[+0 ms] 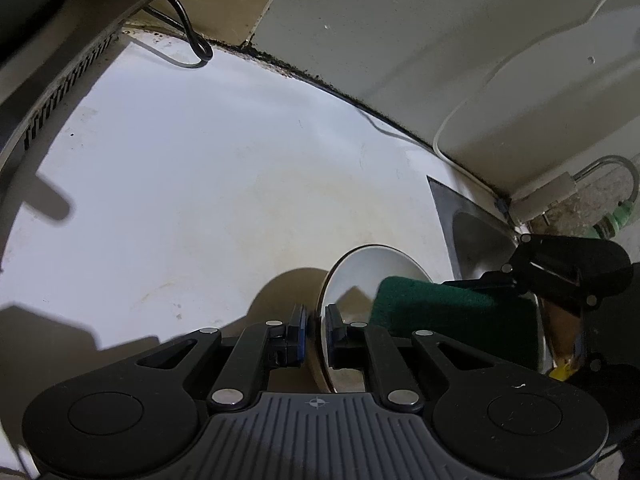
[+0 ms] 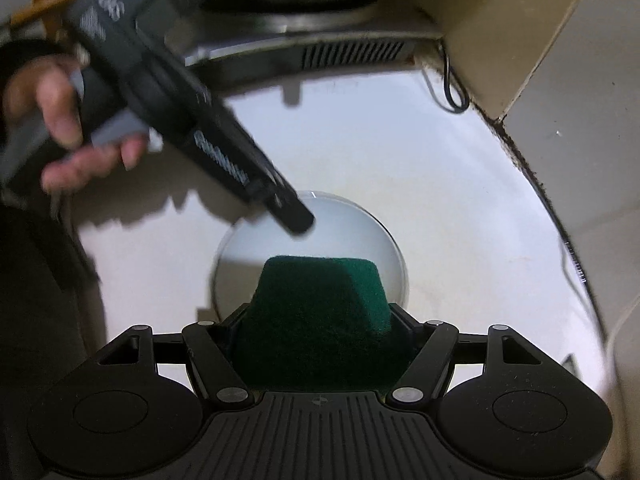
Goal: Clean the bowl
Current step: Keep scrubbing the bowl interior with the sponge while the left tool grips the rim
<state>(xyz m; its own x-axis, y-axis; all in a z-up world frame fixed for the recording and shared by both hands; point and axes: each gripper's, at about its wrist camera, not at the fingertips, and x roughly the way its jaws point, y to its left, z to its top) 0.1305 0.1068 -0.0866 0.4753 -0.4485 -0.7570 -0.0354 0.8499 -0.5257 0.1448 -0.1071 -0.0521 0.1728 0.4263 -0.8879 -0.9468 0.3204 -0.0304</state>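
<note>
A white bowl point(image 1: 372, 272) is held tilted on edge above the white counter point(image 1: 200, 184). My left gripper point(image 1: 316, 330) is shut on the bowl's rim, one pad on each side of the wall. My right gripper point(image 2: 320, 320) is shut on a dark green sponge point(image 2: 320, 304) and presses it into the bowl's inside point(image 2: 340, 232). In the left wrist view the sponge point(image 1: 448, 308) lies against the bowl's inner face, with the right gripper's body point(image 1: 568, 268) behind it. In the right wrist view the left gripper point(image 2: 288, 216) reaches to the bowl's far rim, held by a hand point(image 2: 72, 128).
A steel sink point(image 1: 476, 236) lies at the right, with a tap hose and green fitting point(image 1: 612, 224) beyond. A grey appliance with vents point(image 1: 68, 76) and a black cable point(image 1: 196, 40) stands at the back left. A tiled wall point(image 1: 400, 32) runs behind the counter.
</note>
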